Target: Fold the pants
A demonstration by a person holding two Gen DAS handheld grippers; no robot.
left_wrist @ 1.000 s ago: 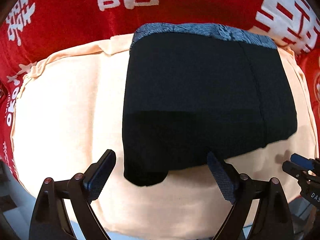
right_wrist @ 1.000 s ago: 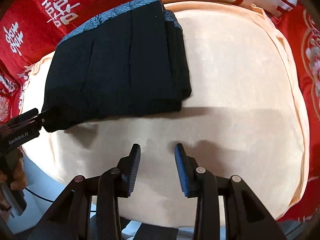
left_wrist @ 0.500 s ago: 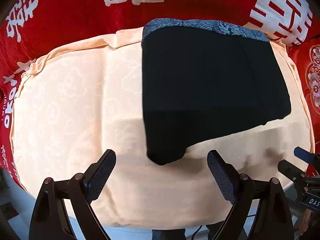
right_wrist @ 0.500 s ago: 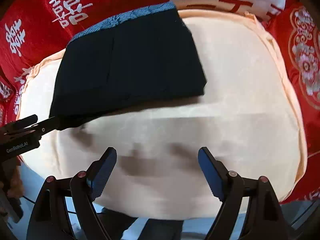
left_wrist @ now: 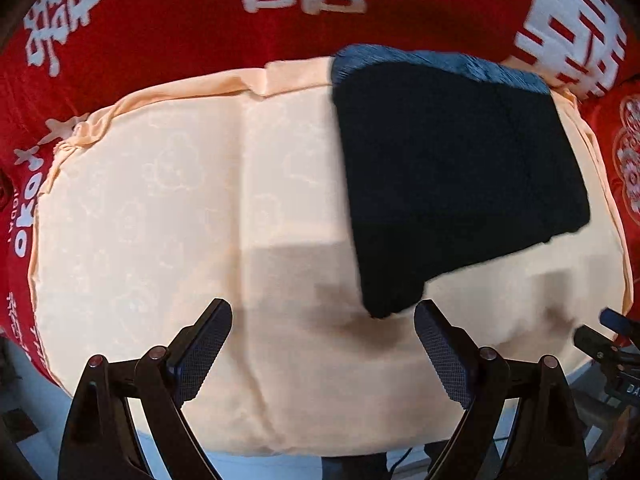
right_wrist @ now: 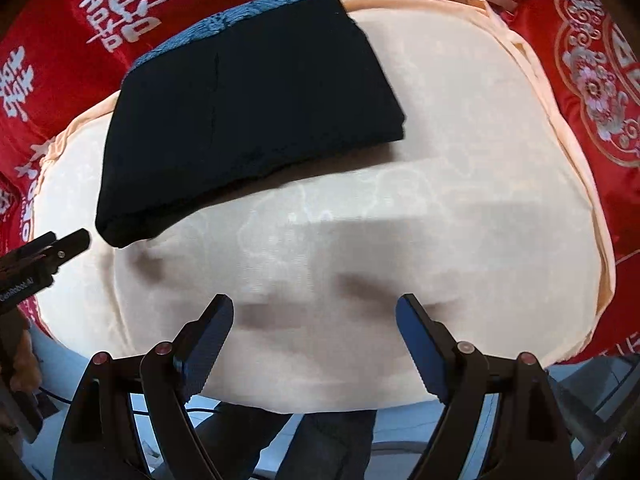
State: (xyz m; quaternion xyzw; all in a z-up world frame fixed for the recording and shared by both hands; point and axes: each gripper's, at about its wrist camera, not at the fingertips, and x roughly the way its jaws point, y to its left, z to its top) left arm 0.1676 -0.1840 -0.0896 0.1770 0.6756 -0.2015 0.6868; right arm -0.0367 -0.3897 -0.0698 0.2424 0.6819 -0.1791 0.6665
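Your work surface is a peach cloth [left_wrist: 168, 208] with a faint woven floral pattern, spread over a red bedcover [left_wrist: 168, 32] printed with white characters and, on one side, floral medallions. Directly on the peach cloth lie the folded black pants [right_wrist: 248, 108], their blue patterned waistband [right_wrist: 240, 16] at the cloth's far edge. You see creases in the cloth beside the pants.
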